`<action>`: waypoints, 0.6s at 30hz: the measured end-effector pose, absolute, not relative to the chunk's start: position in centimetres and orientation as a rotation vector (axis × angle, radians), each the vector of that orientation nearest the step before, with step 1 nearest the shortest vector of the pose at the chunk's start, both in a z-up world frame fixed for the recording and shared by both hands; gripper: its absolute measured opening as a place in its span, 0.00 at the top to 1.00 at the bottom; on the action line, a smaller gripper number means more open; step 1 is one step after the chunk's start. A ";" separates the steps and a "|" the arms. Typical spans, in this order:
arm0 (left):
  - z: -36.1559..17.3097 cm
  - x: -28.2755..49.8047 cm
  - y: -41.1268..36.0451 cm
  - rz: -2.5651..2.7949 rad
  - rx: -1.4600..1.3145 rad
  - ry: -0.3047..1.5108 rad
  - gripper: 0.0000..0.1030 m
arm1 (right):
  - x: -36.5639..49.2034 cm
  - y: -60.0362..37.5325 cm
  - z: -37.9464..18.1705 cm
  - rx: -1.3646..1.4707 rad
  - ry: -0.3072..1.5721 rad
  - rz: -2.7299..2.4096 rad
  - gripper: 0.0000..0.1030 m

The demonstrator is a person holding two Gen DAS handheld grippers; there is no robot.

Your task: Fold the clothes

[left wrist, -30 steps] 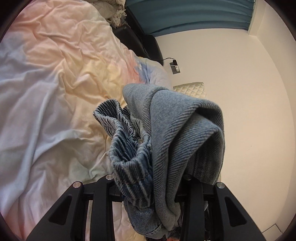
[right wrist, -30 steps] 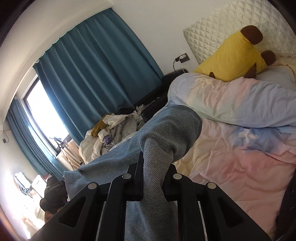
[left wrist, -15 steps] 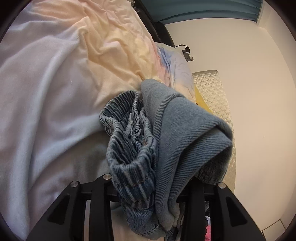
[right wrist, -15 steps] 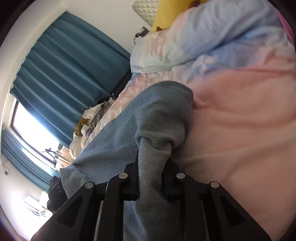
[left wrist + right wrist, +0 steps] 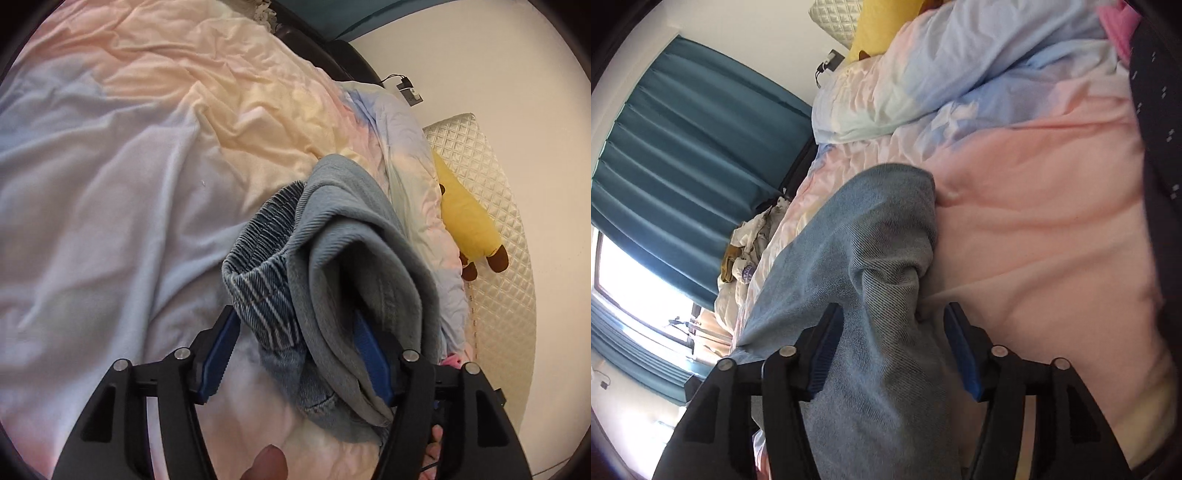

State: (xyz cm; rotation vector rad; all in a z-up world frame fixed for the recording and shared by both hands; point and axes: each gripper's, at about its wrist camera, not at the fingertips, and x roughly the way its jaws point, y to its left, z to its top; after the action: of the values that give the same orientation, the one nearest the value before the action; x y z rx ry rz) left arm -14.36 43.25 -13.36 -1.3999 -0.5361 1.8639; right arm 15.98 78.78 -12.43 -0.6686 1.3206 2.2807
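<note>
Opening left gripper point(image 5: 295, 343): your jaws are spreading, jeans point(image 5: 332, 295) bunched between them, pads no longer pressing.
Jeans: lower centre of both views, lying on the duvet point(image 5: 129, 184).
Right gripper point(image 5: 892, 343): your jaws are widening too, denim lying loose between the blue pads point(image 5: 823, 350).
Plush point(image 5: 465, 221): right edge, left view.

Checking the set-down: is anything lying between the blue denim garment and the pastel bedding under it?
Nothing visible does. The blue denim garment sags onto bare pastel bedding; the yellow plush toy lies apart by the headboard. Both grippers' jaws are opening around the denim.
</note>
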 end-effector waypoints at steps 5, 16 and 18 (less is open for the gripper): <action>-8.3 -12.1 41.7 1.971 -1.266 -0.375 0.36 | 18.3 77.0 -7.8 -0.634 1.183 2.283 0.27; 2.2 -5.8 38.5 2.069 -1.012 -0.094 0.36 | 19.9 68.0 2.3 -0.658 0.874 2.430 0.27; 3.8 -4.5 38.1 2.090 -0.977 -0.048 0.36 | 20.0 65.9 3.9 -0.660 0.814 2.462 0.27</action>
State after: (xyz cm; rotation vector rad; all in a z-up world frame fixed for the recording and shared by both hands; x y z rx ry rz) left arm -4.51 38.07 3.81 -0.9766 -0.0482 2.0895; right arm 19.97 65.89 3.90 -0.6596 0.8138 2.4616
